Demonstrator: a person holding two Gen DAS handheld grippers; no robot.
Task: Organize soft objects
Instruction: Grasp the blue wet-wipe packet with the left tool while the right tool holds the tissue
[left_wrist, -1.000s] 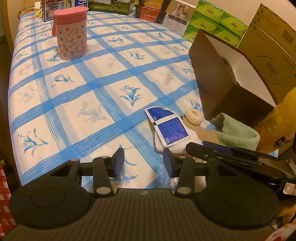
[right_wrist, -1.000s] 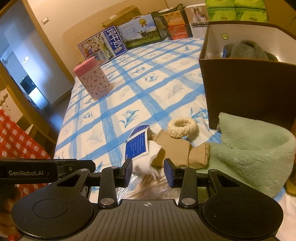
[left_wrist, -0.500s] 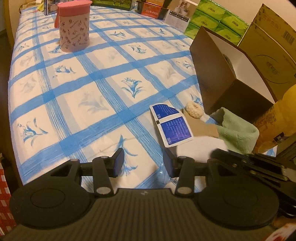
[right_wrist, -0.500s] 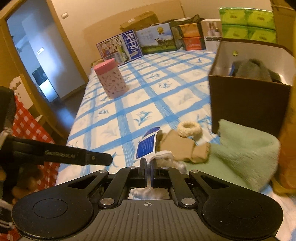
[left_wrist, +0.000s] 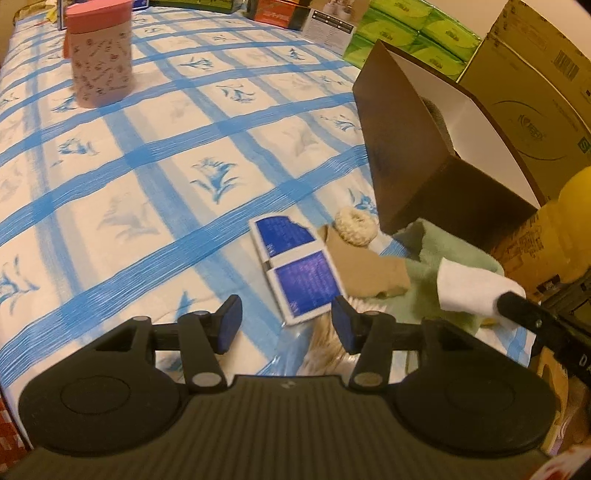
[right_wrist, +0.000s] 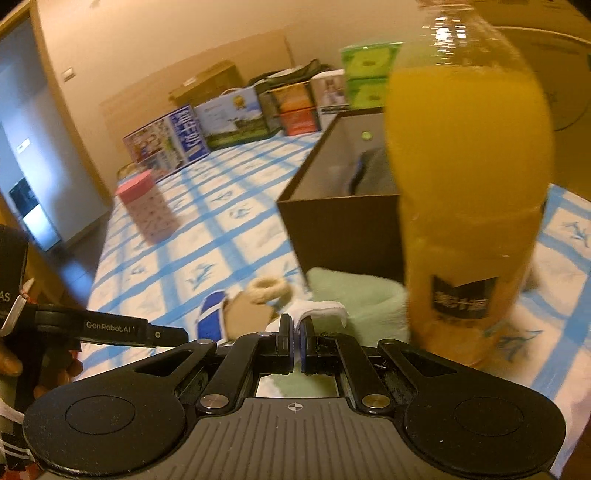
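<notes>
Left wrist view: left gripper (left_wrist: 284, 328) hangs over the bedspread (left_wrist: 147, 158) with jaws opening, about half apart, nothing between them; at 1 o'clock lie the blue card (left_wrist: 295, 273), tan sock (left_wrist: 365, 269) and scrunchie (left_wrist: 356, 225), and at 3 o'clock the white cloth (left_wrist: 469, 291) hangs from the right gripper's tip, above the green towel (left_wrist: 436, 258).

Right wrist view: right gripper (right_wrist: 296, 345) is fully closed on the white cloth (right_wrist: 317, 308) by a thin edge, the brown box (right_wrist: 340, 225) at 12 o'clock and the juice bottle (right_wrist: 469, 206) standing close at 2 o'clock. Risks, as I judge: the thin pinch may slip and drop the cloth short of the box, or a swing toward the box may knock the bottle over.
</notes>
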